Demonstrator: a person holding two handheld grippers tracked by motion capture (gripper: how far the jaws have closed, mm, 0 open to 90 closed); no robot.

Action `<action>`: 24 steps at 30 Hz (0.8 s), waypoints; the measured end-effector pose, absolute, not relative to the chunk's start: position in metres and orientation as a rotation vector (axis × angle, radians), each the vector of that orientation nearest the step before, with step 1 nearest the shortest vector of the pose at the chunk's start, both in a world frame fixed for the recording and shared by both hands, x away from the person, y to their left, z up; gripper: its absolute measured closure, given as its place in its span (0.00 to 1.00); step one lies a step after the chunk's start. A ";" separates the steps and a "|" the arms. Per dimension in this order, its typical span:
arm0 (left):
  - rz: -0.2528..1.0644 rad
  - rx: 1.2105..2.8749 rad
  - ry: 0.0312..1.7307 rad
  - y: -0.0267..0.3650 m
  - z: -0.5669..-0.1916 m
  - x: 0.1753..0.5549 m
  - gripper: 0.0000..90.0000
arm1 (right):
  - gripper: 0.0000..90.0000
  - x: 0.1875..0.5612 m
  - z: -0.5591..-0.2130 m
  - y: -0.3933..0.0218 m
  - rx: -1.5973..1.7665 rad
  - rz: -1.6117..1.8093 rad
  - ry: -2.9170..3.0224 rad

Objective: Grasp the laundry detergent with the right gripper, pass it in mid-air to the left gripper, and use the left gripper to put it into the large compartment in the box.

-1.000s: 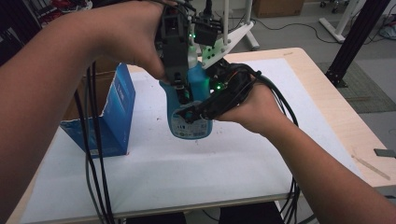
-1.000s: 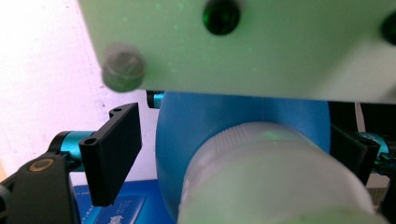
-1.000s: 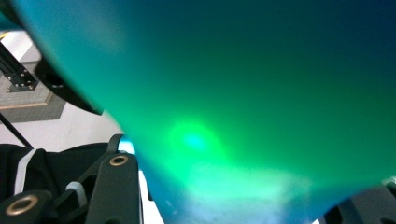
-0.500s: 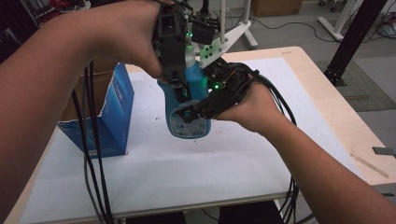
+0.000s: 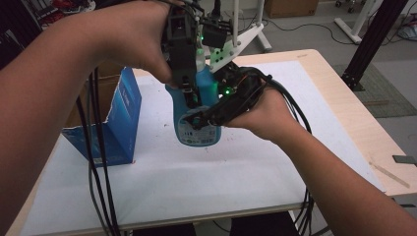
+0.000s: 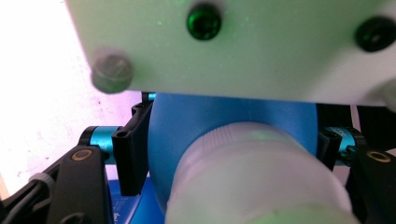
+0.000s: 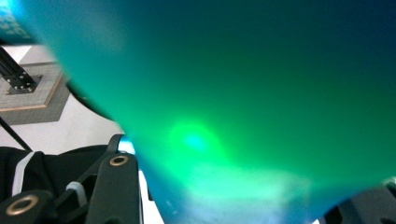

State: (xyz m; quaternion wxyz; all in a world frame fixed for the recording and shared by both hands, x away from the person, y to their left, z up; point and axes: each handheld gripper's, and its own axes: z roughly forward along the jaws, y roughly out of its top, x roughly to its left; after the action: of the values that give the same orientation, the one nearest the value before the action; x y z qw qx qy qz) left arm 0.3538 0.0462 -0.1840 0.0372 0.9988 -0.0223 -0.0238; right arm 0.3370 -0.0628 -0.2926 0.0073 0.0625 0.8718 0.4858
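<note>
Nearest the person, the right claw (image 5: 209, 118) is clamped across the lower body of a blue bottle (image 5: 199, 130), at its label, and holds it upright with its base on the white counter (image 5: 196, 187) or just above it; which, the high view does not settle. Above the bottle's body, the left claw (image 5: 183, 86) comes down from the top. Its jaws have just been closing around the bottle's upper part, and in the left gripper view the black pads (image 6: 132, 154) now sit against the blue shoulder on either side, just below the pale ribbed cap (image 6: 254, 172). Compared with a second ago, the bottle has kept its place while that upper grip tightened, so the cap end now looks braced, probably ready for twisting or lifting.

The bottle's long axis runs near vertical, cap up and leaning slightly away from the person. Left of the bottle stands an open blue box (image 5: 115, 123).
</note>
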 end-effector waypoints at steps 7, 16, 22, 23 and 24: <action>-0.109 3.057 -0.075 0.045 -0.186 0.355 0.42 | 0.51 0.337 -0.292 -0.062 0.195 1.529 2.720; -0.119 3.074 -0.060 0.045 -0.187 0.353 0.43 | 0.51 0.336 -0.294 -0.061 0.188 1.544 2.731; -0.110 3.066 -0.056 0.046 -0.183 0.352 0.43 | 0.50 0.337 -0.293 -0.062 0.175 1.578 2.715; -0.115 3.071 -0.047 0.046 -0.183 0.353 0.43 | 0.49 0.337 -0.293 -0.063 0.180 1.583 2.715; -0.115 3.080 -0.046 0.046 -0.183 0.353 0.43 | 0.44 0.337 -0.292 -0.065 0.184 1.612 2.706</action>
State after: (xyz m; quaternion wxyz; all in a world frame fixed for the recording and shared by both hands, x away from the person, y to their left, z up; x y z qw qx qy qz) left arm 0.3534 0.0462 -0.1825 0.0298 0.9988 -0.0149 -0.0372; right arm 0.3370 -0.0650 -0.2922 -0.0066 0.0583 0.8576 0.5110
